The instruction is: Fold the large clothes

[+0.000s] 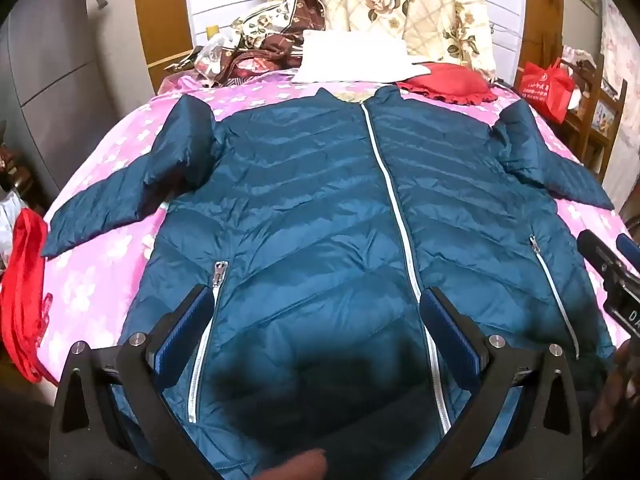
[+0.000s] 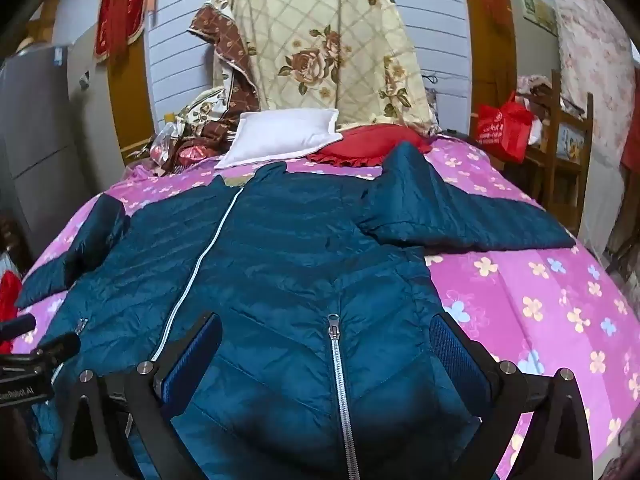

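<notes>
A teal quilted jacket (image 1: 320, 200) lies flat and zipped on the pink flowered bed, collar far, both sleeves spread out. It also fills the right wrist view (image 2: 280, 260). My left gripper (image 1: 320, 300) is open above the hem left of the centre zip (image 1: 394, 208), beside the left pocket zip (image 1: 219, 274). My right gripper (image 2: 326, 330) is open above the hem, its fingers on either side of the right pocket zip (image 2: 334, 330). The right gripper shows at the edge of the left wrist view (image 1: 608, 256), the left one at the edge of the right wrist view (image 2: 32, 340).
A white pillow (image 2: 288, 136) and a red cushion (image 2: 372, 146) lie beyond the collar. A floral quilt (image 2: 328, 48) is piled at the headboard. A red cloth (image 1: 24, 288) hangs at the bed's left. A red bag (image 2: 506, 126) sits on a wooden shelf at right.
</notes>
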`<state>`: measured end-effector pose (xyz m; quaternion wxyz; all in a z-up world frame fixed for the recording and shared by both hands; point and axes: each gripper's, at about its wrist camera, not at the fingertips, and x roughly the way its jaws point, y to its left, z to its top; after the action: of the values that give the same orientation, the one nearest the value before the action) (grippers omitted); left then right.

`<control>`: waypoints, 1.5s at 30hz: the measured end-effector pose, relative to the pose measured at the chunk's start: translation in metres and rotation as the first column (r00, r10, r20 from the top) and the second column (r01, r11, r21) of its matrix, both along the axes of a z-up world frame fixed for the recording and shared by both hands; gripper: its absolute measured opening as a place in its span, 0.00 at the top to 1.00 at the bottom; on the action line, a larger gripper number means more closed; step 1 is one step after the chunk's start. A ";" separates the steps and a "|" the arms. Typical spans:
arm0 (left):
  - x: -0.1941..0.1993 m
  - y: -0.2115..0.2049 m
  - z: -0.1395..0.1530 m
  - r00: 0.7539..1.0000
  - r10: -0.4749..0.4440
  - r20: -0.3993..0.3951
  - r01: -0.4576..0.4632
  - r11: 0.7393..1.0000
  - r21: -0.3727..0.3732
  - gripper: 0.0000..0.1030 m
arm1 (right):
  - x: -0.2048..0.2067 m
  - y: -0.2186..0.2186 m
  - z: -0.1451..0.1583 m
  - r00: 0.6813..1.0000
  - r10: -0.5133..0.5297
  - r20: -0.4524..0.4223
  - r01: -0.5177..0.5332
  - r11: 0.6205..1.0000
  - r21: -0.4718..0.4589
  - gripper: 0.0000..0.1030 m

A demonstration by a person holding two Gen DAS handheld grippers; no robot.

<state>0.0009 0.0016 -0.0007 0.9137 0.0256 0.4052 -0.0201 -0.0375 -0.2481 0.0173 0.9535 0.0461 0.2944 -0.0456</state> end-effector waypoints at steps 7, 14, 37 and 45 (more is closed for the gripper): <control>0.007 0.004 -0.003 1.000 -0.013 -0.001 0.013 1.000 -0.018 0.00 | 0.003 0.004 -0.003 1.000 0.004 0.009 -0.004 0.998 -0.057 0.00; 0.009 0.021 -0.015 1.000 0.009 0.013 -0.009 0.999 -0.041 0.00 | 0.003 0.007 0.000 1.000 0.002 -0.004 -0.002 0.999 -0.052 0.00; 0.017 0.028 -0.038 0.999 0.009 -0.030 -0.010 1.000 -0.015 0.00 | -0.001 0.017 0.003 1.000 -0.005 0.019 0.007 0.996 -0.094 0.00; 0.012 0.024 -0.042 0.999 -0.014 -0.039 0.013 1.000 -0.022 0.00 | -0.003 0.008 0.003 0.999 -0.030 0.022 0.032 0.998 -0.061 0.00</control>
<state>0.0131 0.0252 -0.0423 0.9057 0.0180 0.4225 -0.0312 -0.0404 -0.2399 0.0207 0.9566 0.0219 0.2822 -0.0689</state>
